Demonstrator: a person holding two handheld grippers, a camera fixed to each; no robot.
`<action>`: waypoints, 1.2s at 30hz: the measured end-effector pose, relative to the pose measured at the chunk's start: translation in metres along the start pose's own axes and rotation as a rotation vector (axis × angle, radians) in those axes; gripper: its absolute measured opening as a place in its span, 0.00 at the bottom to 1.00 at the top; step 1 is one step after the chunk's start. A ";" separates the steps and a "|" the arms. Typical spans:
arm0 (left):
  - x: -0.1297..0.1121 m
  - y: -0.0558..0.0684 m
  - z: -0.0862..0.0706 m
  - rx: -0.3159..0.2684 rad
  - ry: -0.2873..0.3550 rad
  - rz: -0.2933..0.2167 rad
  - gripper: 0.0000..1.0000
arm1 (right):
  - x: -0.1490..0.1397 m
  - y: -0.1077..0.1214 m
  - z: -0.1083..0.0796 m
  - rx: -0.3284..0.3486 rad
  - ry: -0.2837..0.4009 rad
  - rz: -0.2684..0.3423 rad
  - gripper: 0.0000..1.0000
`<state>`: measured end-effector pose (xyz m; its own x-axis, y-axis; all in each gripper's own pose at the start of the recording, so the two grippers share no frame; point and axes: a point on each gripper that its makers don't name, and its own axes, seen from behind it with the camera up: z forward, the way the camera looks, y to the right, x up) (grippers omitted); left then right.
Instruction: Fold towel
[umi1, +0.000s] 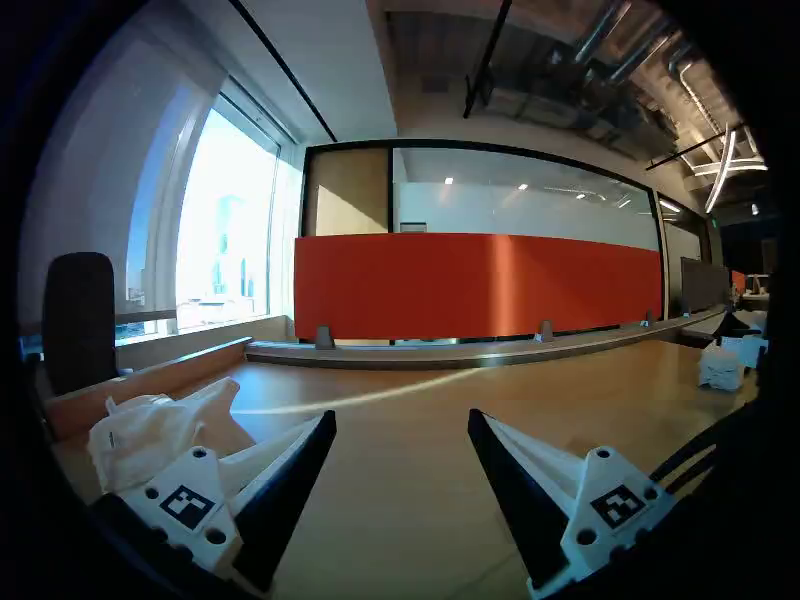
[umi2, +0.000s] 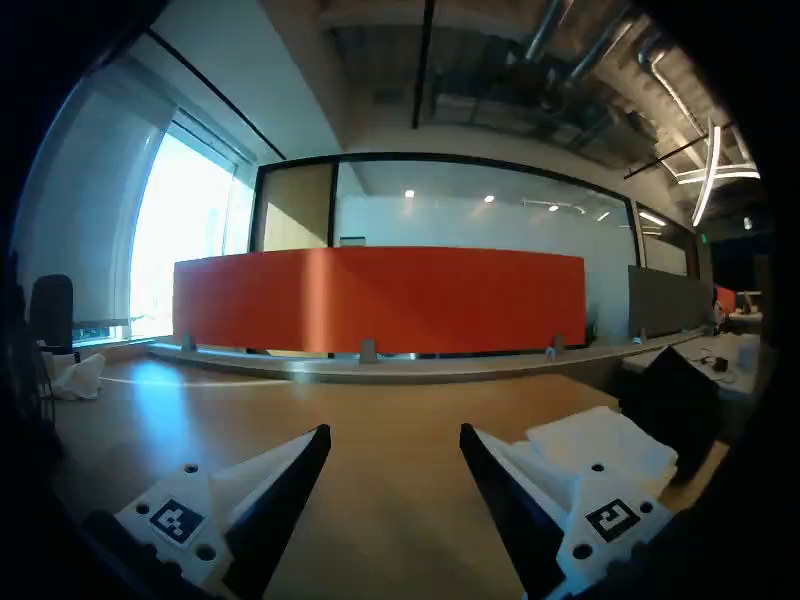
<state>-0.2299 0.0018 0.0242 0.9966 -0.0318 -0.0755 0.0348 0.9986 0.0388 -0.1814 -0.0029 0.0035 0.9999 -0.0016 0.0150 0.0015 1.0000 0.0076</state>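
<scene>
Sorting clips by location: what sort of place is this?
Most likely an open-plan office: a long wooden desk with an orange divider panel, a glass-walled room behind, exposed ceiling pipes overhead.

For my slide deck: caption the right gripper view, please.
Open claw above a wooden desk, white folded towel at right, orange partition behind.

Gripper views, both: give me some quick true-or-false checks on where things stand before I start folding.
1. The left gripper is open and empty. True.
2. The right gripper is shut on a towel. False: it is open, holding nothing.
3. A crumpled towel lies by the left gripper's finger. True.
4. The divider behind the table is blue. False: it is orange.
5. A folded white stack lies right of the right gripper. True.
</scene>
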 end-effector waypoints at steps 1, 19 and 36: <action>0.000 0.000 0.000 0.000 0.000 0.000 0.98 | 0.000 0.000 0.000 0.000 0.000 0.000 1.00; 0.002 -0.001 0.000 0.000 0.000 0.000 0.98 | -0.001 0.000 0.000 0.000 0.000 0.001 1.00; 0.003 -0.002 0.000 -0.001 -0.001 0.000 0.98 | 0.000 0.000 0.000 0.000 0.000 0.001 1.00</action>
<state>-0.2267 -0.0001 0.0237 0.9967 -0.0323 -0.0744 0.0352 0.9987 0.0382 -0.1813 -0.0029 0.0037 0.9999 -0.0009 0.0149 0.0008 1.0000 0.0074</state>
